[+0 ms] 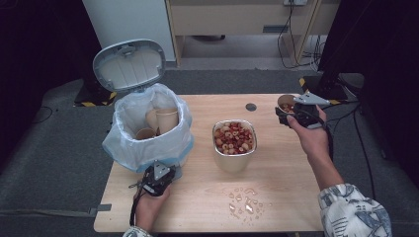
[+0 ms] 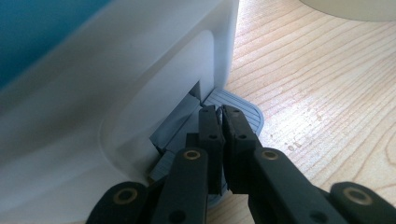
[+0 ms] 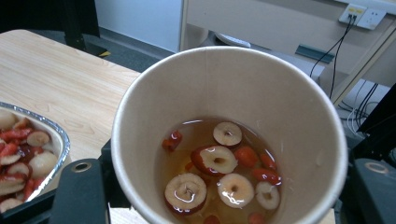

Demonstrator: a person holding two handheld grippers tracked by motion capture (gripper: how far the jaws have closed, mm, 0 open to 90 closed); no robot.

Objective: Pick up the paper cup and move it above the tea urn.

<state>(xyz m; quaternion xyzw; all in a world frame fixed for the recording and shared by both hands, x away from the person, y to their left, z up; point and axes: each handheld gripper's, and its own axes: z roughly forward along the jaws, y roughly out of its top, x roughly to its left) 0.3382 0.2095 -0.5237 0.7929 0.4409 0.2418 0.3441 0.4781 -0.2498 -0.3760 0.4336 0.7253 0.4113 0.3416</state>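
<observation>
I have plenty of open bench (image 1: 291,197) around me, though the lined bin (image 1: 148,133) sits by its left edge. My left fingers (image 2: 219,122), pressed together, bear on its pedal (image 2: 243,112). My right fingers (image 3: 88,186) pinch the paper cup (image 3: 229,93), lifted right of the foil tray (image 1: 234,143): soft-walled, sloshing with liquid, best gripped low and level.

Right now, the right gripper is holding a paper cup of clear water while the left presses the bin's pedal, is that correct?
Not quite: the paper cup in the right gripper holds amber liquid with sliced red dates, as the right gripper view shows. The left gripper does press the bin's pedal.
</observation>
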